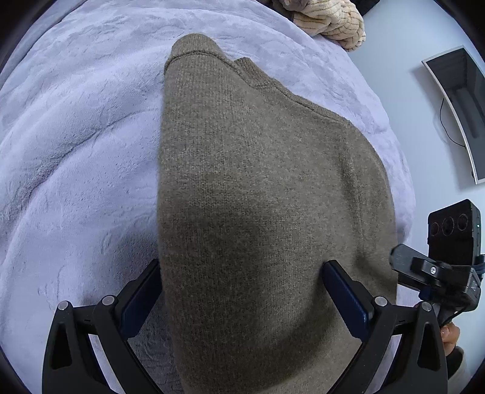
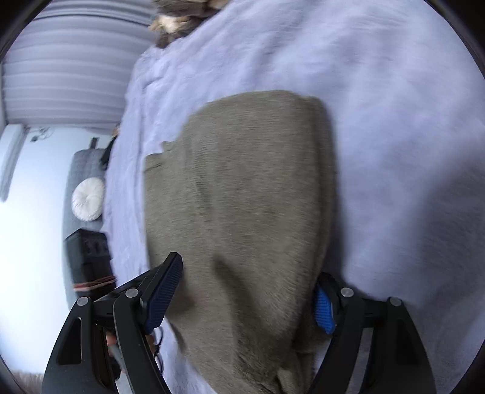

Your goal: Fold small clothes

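Observation:
An olive-brown knit sweater [image 1: 257,181] lies on a lavender fleece blanket [image 1: 75,151], with its ribbed hem at the far end. My left gripper [image 1: 242,291] is open, its blue-padded fingers wide apart on either side of the sweater's near end. The right wrist view shows the same sweater [image 2: 248,197], blurred by motion. My right gripper [image 2: 248,291] is open too, its fingers straddling the sweater's near part. The right gripper's black body [image 1: 439,266] shows at the left wrist view's right edge.
A cream knit garment [image 1: 330,21] is heaped at the blanket's far edge. Beyond the bed's right side are a pale floor and a monitor [image 1: 460,106]. In the right wrist view, a grey chair with a round white cushion [image 2: 88,198] stands left of the bed.

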Demonstrator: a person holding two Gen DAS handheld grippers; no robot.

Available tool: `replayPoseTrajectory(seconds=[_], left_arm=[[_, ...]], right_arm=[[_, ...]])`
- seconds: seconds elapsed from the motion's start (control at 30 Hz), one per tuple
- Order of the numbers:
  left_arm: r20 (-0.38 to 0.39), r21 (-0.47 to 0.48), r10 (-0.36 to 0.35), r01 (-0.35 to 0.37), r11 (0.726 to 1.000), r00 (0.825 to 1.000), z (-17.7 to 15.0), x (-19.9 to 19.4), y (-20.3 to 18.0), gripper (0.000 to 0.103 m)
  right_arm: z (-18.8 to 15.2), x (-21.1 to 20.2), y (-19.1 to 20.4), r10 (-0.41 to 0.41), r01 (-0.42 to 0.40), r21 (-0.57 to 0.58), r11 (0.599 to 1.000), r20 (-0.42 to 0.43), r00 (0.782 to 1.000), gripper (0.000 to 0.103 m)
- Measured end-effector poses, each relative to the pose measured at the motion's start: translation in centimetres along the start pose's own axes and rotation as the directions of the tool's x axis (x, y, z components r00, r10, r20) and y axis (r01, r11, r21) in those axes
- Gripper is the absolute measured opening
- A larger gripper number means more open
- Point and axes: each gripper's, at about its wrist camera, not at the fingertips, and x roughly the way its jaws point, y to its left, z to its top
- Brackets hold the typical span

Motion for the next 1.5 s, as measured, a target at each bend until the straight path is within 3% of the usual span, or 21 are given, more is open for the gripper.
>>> replayPoseTrajectory(seconds=[0.07,0.27,0.53,0.57,0.67,0.77,0.83,1.1,1.27,1.5], left_arm=[[-0.004,0.012,0.005,-0.005,1.0,1.0,0.1,0.5,-0.2,0.103],[-0.002,0.041,0.023,-0.023,0.999,1.0,0.2,1.5,-1.0,0.103],[-0.01,0.059,0.027,-0.027,0.998,1.0,0.7,2.0,-1.9,0.1],[-0.008,0.061,0.015,-0.014,0.998,1.0,0.7,1.8,-2.1,0.09],[0.008,0.074,0.001,-0.002,0.997,1.0,0.6,1.0,-2.5,0.074],[0.013,0.075,-0.032,0.031,0.997,0.999,0.5,-0.1,-2.3,0.059],[0.01,0.068,-0.058,0.057,0.996,0.998,0.5,-1.0,-2.0,0.054],[0.043,0.119,-0.081,0.075,0.99,0.996,-0.8,-6.6,-1.6,0.054],[0.058,0.087,-0.096,0.091,0.992,0.994,-2.8,-10.1,1.2,0.054],[0.025,0.033,-0.041,0.04,0.999,0.999,-7.0,-12.2,6.3,0.054]], right_arm=[[-0.1,-0.2,0.3,0.022,-0.023,-0.033,0.999,-0.012,1.0,0.082],[-0.1,0.7,-2.0,-0.01,0.009,-0.023,1.0,-0.064,0.998,0.082],[0.5,2.6,-1.2,-0.009,0.009,0.011,1.0,-0.046,0.999,0.083],[0.5,2.9,-1.0,-0.015,0.016,0.019,1.0,-0.046,0.999,0.079],[0.3,3.0,-0.8,-0.037,0.038,0.039,0.998,-0.03,0.999,0.041],[-0.3,2.2,-0.6,0.027,-0.028,0.077,0.997,0.004,1.0,0.033],[-0.7,1.8,0.1,0.078,-0.08,0.092,0.993,0.02,0.997,0.033],[-2.6,1.7,4.5,0.189,-0.192,0.099,0.976,0.039,0.981,0.033],[-5.0,2.9,7.6,0.223,-0.224,0.087,0.971,0.028,0.974,0.033],[-9.5,7.4,10.4,0.227,-0.223,0.107,0.969,-0.025,0.974,0.033]])
